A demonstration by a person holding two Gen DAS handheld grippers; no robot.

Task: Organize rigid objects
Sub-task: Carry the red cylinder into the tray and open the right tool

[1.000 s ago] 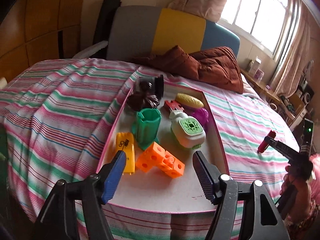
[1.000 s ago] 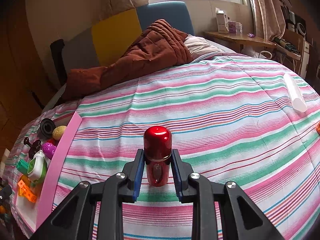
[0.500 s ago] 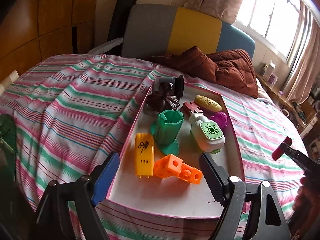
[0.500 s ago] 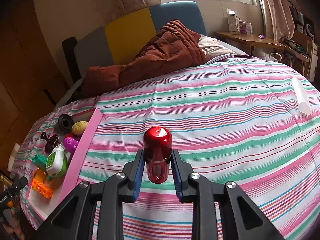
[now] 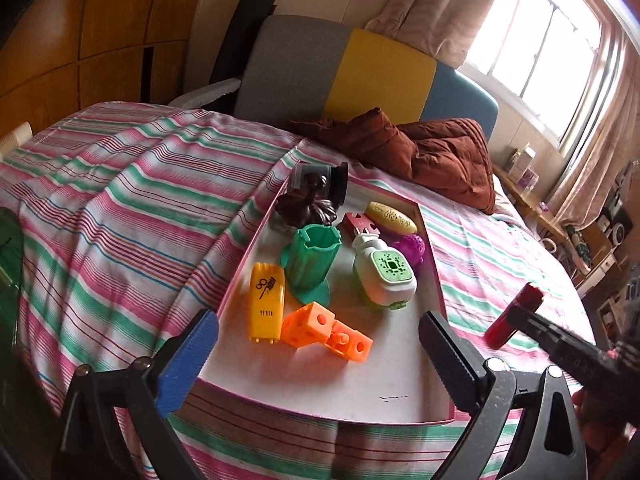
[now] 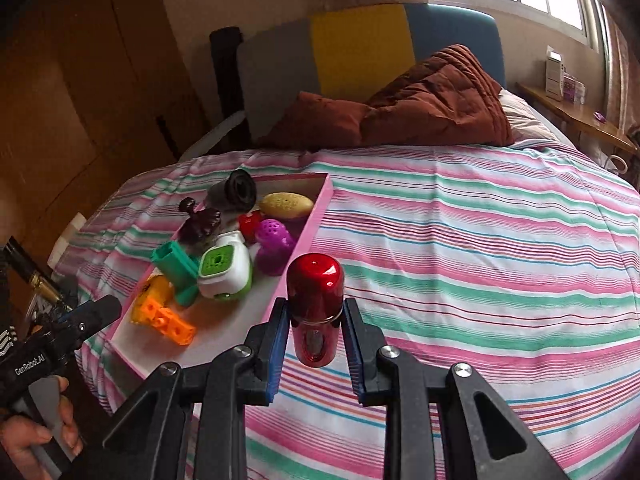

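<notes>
Right wrist: right gripper (image 6: 315, 340) w/ red capsule (image 6: 316, 304) clamped now nearer pink tray (image 6: 308, 232); left gripper (image 5: 316, 354) stays open.

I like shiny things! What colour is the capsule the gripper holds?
Glossy red capsule, clearest in the right wrist view.

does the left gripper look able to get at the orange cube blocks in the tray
Probably yes: the left gripper is open and empty, right before the orange cube blocks, which lie at the near end of the pink-rimmed tray, nothing between.

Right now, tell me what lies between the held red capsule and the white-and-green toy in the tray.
In the right wrist view, the tray's pink side wall and the purple perforated toy lie between the red capsule and the white-and-green toy.
</notes>
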